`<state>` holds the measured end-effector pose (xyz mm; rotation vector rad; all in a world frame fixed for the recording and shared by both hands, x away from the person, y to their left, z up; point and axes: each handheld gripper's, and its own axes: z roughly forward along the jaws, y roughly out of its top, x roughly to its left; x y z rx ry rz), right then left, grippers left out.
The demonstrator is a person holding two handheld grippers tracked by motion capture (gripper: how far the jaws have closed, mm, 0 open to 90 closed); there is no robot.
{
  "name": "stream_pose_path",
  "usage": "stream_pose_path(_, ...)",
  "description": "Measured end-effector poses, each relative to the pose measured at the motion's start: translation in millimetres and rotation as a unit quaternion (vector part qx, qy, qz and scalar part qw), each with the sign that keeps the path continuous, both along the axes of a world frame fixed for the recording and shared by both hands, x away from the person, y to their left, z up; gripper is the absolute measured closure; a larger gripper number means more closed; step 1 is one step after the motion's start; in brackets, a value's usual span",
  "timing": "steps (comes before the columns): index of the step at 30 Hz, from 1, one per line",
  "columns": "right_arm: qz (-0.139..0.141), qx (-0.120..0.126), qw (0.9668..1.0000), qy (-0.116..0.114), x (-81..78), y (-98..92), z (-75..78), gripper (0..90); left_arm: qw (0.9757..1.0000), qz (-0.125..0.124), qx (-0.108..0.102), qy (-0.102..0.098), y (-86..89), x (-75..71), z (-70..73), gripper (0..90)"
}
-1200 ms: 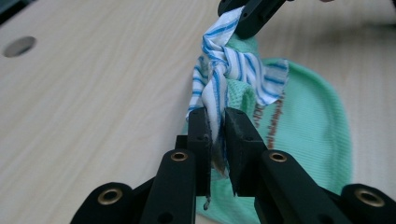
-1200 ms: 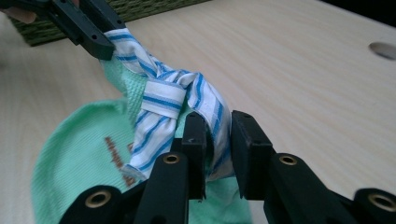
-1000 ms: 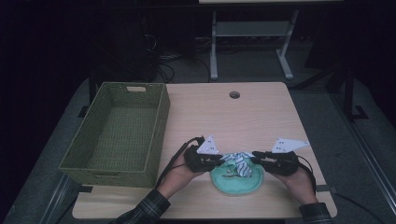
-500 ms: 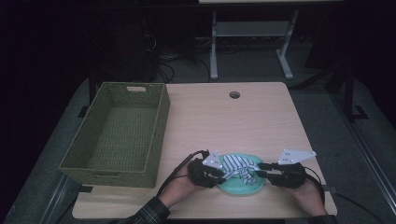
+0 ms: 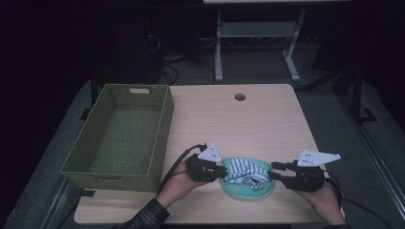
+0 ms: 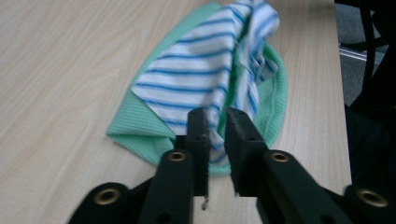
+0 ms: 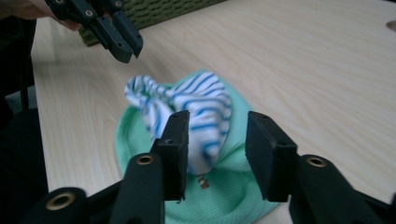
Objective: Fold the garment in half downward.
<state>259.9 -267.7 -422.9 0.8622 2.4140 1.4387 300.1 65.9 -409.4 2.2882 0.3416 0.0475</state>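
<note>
Looks like a lab or test room, not anybody's home. The wooden table (image 5: 239, 124) is a plain office desk with a round cable hole (image 5: 239, 97) near its far edge, sitting on dark grey carpet (image 5: 329, 109). Past the far edge there's a white metal stand (image 5: 258, 38) with splayed feet and a tangle of cables (image 5: 167, 62) on the floor. The rest of the room is dim, with dark equipment frames off past the table's right edge.
</note>
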Motion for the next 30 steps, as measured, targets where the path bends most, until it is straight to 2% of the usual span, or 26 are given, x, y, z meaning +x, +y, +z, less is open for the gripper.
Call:
stream_pose_path(3,-0.005,-0.005,1.0000,0.005,6.8,1.9,4.0,73.7,1.0000,-0.002,0.001,0.000,-5.1,6.2,1.0,88.9)
stream_pose_path(5,0.003,-0.012,0.9999,0.012,11.9,6.1,4.6,82.5,1.0000,0.000,0.000,0.007,-10.5,10.6,-0.9,89.5)
stream_pose_path(9,0.012,-0.025,0.9995,0.014,19.7,16.6,3.2,88.8,0.9999,-0.002,0.013,0.003,-21.9,18.4,-6.3,89.5)
stream_pose_path(15,0.026,-0.039,0.9986,0.025,27.5,28.9,-0.7,89.9,0.9998,0.003,0.020,0.005,-33.7,27.3,-14.3,89.3)
stream_pose_path(17,0.031,-0.044,0.9980,0.033,25.5,31.8,-4.7,90.0,0.9994,-0.007,0.033,0.005,-35.4,27.5,-16.9,89.0)
stream_pose_path(26,0.040,-0.063,0.9954,0.060,10.0,32.9,-20.8,90.0,0.9983,-0.026,0.047,0.020,-39.6,14.3,-27.4,87.4)
stream_pose_path(30,0.046,-0.068,0.9945,0.065,1.9,33.2,-25.1,89.9,0.9969,-0.037,0.066,0.021,-41.1,6.2,-33.9,87.3)
